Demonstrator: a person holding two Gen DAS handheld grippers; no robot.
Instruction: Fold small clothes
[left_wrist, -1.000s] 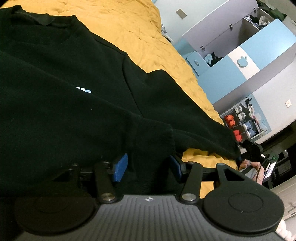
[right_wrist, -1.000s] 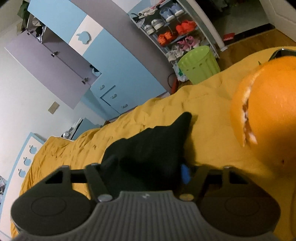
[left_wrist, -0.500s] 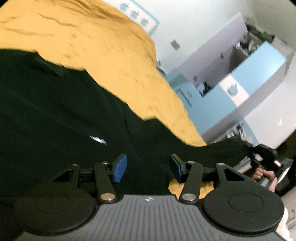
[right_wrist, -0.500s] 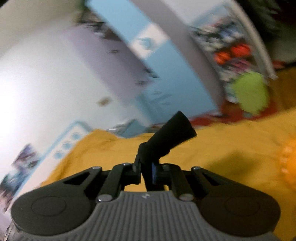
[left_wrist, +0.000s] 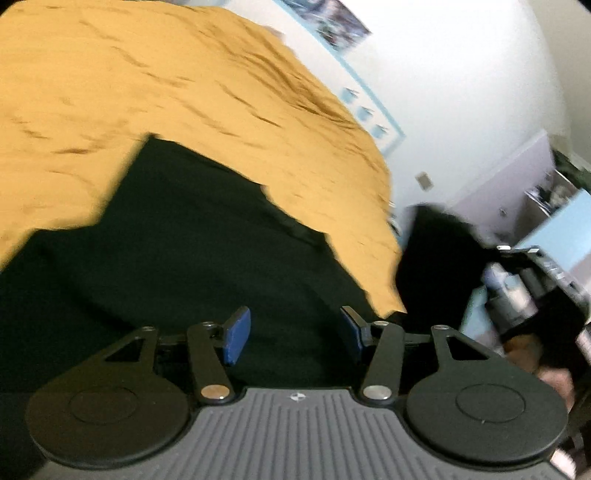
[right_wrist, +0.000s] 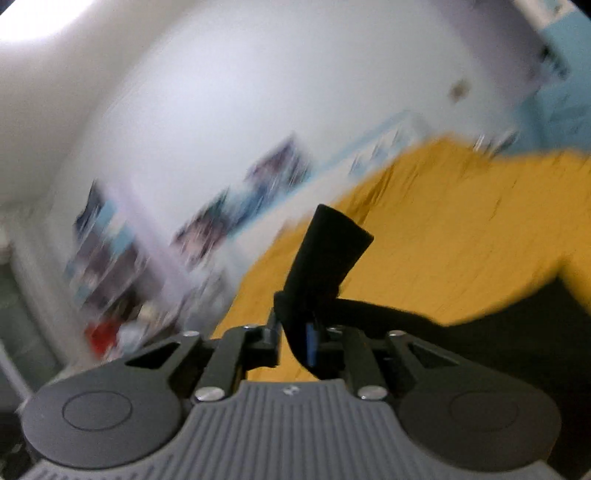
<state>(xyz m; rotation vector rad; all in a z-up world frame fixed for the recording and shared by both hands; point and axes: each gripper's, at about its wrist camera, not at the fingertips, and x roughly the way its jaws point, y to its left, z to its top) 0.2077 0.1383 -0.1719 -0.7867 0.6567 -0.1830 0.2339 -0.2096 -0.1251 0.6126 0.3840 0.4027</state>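
Left wrist view: we see our left gripper with its blue-padded jaws spread wide over the black knit sweater, which lies flat on the mustard-yellow bedspread. In the right wrist view, our right gripper has its jaws pinched on the sweater's black sleeve cuff, which sticks up above the bedspread; both frames are motion-blurred.

Both wrist views close above yellow bedspread, facing wall; right view blurred, maybe tilted.
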